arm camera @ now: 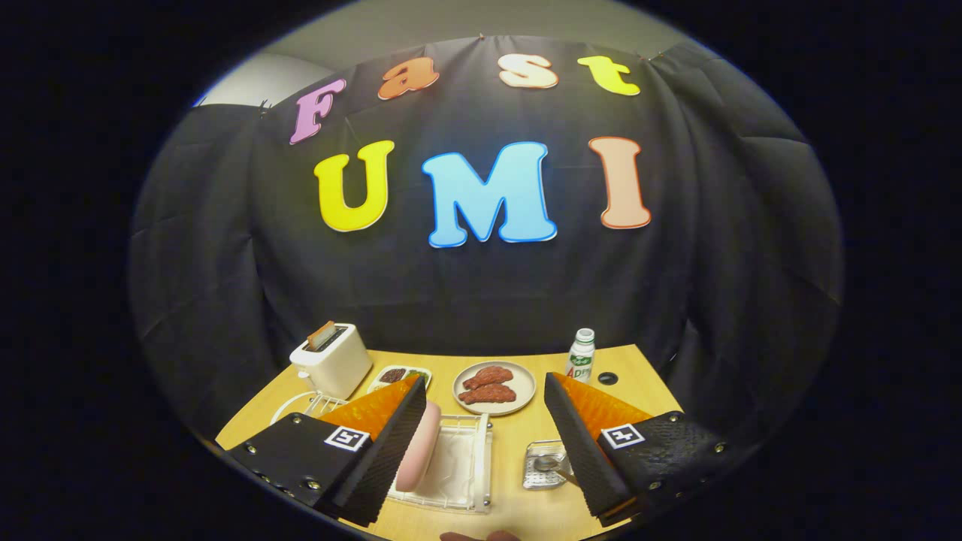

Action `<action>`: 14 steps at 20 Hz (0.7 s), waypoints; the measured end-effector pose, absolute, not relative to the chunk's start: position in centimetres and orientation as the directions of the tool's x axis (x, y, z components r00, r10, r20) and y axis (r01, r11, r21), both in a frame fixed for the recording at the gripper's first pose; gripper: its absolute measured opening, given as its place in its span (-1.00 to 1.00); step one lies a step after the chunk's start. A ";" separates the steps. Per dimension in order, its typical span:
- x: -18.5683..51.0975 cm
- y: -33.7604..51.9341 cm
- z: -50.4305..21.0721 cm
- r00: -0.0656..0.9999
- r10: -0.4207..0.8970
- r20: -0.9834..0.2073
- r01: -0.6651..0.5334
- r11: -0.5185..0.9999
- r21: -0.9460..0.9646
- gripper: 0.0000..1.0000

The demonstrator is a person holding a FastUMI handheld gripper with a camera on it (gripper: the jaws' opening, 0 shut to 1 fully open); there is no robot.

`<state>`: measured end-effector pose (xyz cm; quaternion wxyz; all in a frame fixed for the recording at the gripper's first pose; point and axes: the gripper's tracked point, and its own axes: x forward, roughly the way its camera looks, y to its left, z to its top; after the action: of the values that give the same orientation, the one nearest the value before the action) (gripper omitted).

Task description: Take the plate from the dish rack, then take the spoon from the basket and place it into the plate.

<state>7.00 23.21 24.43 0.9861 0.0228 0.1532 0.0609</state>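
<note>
Spread wide, jaws of the gripper [485, 451] released, grasping nothing, fingers held above the near part of the table [518, 503].

Between the fingers, toward the left one: white dish rack [458, 462] near the table's front edge, pink plate [418, 447] standing on edge in it, right against the inner face of the left finger; contact or a small gap, cannot tell. Rest of the rack bare, its wire frame and clear tray visible.

Just inside the right finger: small clear basket [543, 464] on the tabletop, metal spoon [549, 463] lying in it, bowl end visible, handle running toward the finger and partly hidden behind it. Basket and rack side by side, a strip of bare wood between them.

Beyond the fingers, mid-table: beige round dish [526, 406] carrying two reddish-brown pieces of food [488, 385]. Left of that, a small rectangular tray [404, 376] with dark and green food, half hidden by the left finger. Toward the far left corner, a white toaster [332, 362] with a slice of toast [322, 334] sticking up from a slot. Near the far right corner, a small white bottle [580, 355] with a green label, upright, and a dark round hole [608, 377] in the wood beside it.

Behind the left finger, a white wire object, too hidden to identify.
</note>
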 end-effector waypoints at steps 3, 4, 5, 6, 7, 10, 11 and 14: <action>7.3 25.7 22.2 0.898 0.162 -0.410 -0.136 0.986 0.093 0.93; 7.5 26.3 21.4 0.876 0.165 -0.452 -0.132 0.986 0.104 0.93; 7.6 26.8 20.6 0.853 0.169 -0.494 -0.133 0.985 0.108 0.93; 7.7 27.1 19.9 0.827 0.170 -0.536 -0.133 0.985 0.107 0.93; 8.0 27.4 19.4 0.803 0.167 -0.572 -0.133 0.986 0.100 0.93; 8.7 28.4 17.8 0.732 0.148 -0.665 -0.131 0.988 0.076 0.93; 8.9 28.7 17.3 0.704 0.141 -0.696 -0.135 0.989 0.063 0.93; 9.9 29.7 15.3 0.621 0.120 -0.774 -0.142 0.989 0.039 0.94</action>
<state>9.92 29.68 15.30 0.9003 -0.0129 0.4289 0.0727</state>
